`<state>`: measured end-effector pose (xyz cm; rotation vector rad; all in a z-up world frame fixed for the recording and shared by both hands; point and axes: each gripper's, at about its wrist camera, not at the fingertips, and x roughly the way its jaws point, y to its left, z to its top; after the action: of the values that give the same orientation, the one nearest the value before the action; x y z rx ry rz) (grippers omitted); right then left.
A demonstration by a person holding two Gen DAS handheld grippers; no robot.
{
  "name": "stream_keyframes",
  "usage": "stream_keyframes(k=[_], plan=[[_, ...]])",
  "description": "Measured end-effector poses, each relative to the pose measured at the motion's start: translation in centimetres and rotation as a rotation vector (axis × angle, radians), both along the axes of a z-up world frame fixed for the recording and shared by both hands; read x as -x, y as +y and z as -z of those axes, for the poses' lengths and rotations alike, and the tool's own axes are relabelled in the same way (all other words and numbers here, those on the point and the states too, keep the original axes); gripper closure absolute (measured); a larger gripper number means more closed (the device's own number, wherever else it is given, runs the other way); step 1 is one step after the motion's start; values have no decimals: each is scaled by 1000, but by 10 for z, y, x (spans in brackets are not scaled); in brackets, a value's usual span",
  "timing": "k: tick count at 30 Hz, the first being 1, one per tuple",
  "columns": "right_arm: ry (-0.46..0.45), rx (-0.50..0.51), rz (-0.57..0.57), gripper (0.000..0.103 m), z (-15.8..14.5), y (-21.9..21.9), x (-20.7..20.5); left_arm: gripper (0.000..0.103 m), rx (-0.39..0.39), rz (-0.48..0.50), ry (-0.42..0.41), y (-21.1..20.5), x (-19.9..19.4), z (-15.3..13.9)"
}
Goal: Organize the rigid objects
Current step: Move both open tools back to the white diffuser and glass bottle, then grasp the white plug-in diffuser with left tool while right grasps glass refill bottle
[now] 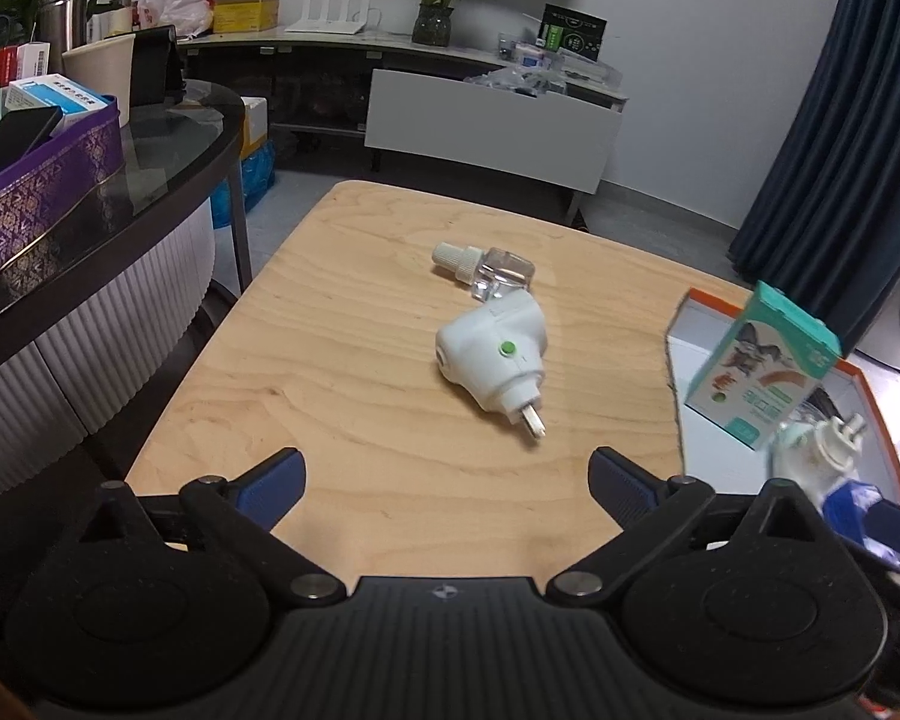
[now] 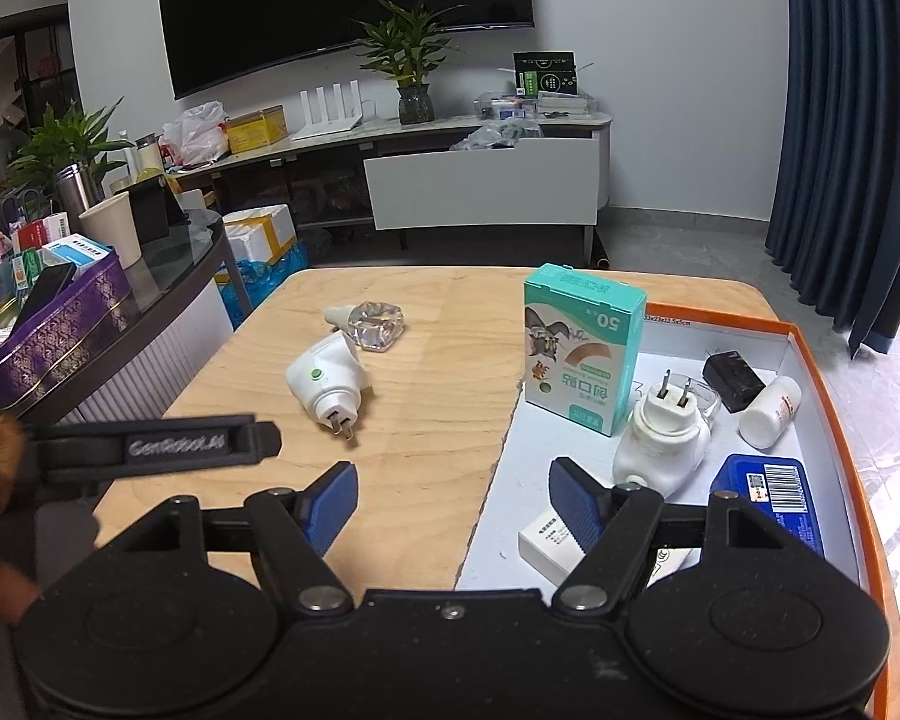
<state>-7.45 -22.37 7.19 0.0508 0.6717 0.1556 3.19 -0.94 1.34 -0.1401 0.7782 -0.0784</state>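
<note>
An orange-rimmed tray (image 2: 834, 396) is sitting along the right edge of the wooden table (image 2: 420, 432). It is holding a teal box (image 2: 579, 354) standing upright at its far left corner, a white plug-in unit (image 2: 660, 438) prongs-up just beside it, a black adapter (image 2: 733, 380), a white bottle (image 2: 770, 403) lying down, a blue tin (image 2: 774, 495) and a white carton (image 2: 549, 543) at the near side. Out on the tabletop, near the far edge, a second white plug-in (image 1: 491, 354) is lying touching a clear refill bottle (image 1: 492, 272). The left gripper (image 1: 447, 480) and right gripper (image 2: 453, 498) are both gaping wide, holding nothing.
</note>
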Motion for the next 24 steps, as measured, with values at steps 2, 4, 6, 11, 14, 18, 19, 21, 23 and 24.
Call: stream_keyframes(k=[2,4,6,11,14,18,19,21,23,24], plan=[[-1,0,5,18,1,-2,-1,0,5,0,-3,-4,-12,4],[-2,-1,6,18,1,-4,-3,0,-3,11,-7,-12,-25,8],[-4,2,9,17,2,-5,-5,0,-17,24,-10,-20,-38,12],[-10,14,1,16,4,-6,-10,0,-59,31,-7,-37,-72,26],[-5,15,-2,16,6,-5,-16,0,-70,24,6,-41,-86,34],[-7,17,-6,15,7,-1,-26,10,-85,48,2,-40,-94,41],[-7,16,-6,15,7,0,-28,18,-79,65,10,-39,-95,43],[-5,16,-8,15,6,4,-34,28,-90,94,-10,-38,-91,42],[-10,12,-13,15,5,7,-40,36,-102,119,-17,-36,-87,40],[-10,11,-16,15,4,9,-43,37,-88,132,-15,-33,-86,40]])
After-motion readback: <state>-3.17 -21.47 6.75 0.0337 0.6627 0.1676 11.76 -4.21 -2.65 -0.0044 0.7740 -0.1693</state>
